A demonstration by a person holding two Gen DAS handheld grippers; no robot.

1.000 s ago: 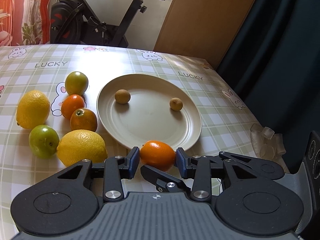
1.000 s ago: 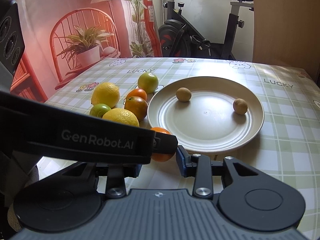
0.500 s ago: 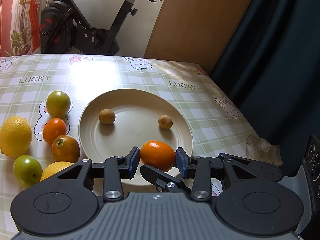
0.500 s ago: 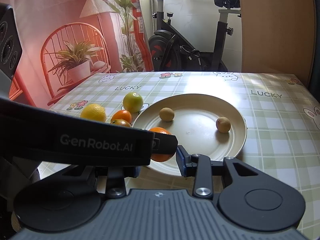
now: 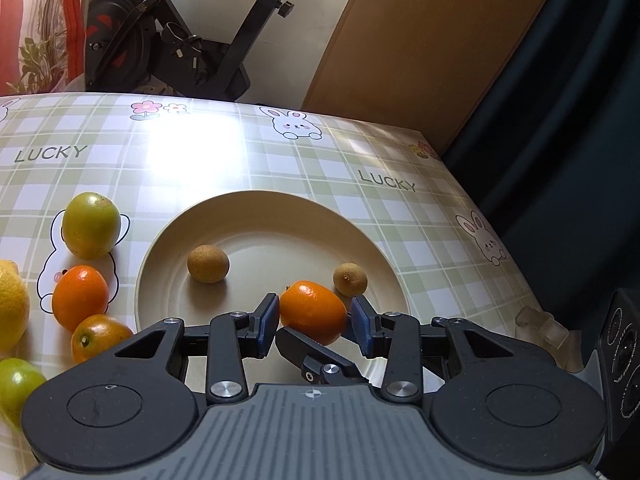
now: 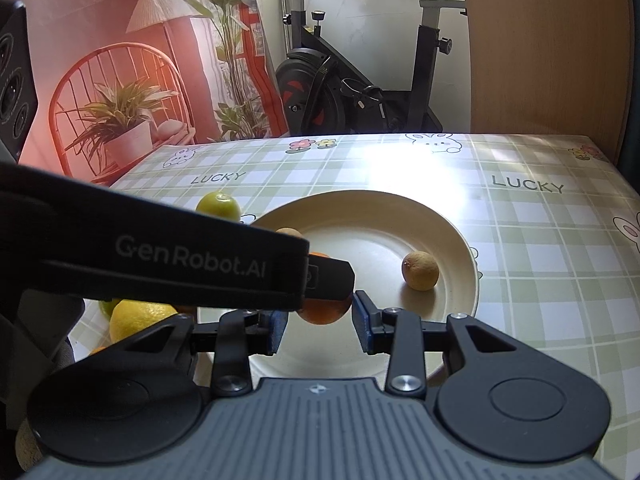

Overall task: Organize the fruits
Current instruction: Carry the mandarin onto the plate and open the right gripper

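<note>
Over the plate's [image 5: 360, 236] near rim, we held the orange [image 5: 313, 312] between the left gripper's [image 5: 315, 322] pads, ready to set it beside two small brown fruits [image 5: 208, 263]. Our right gripper [image 6: 320, 326] hung wide, empty, behind.

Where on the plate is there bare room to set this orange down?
The plate is bare across its far half and in the middle, between the two small brown fruits. The left hand-held gripper holds the orange over the near part. Off the plate's left rim, citrus crowds the table.
</note>
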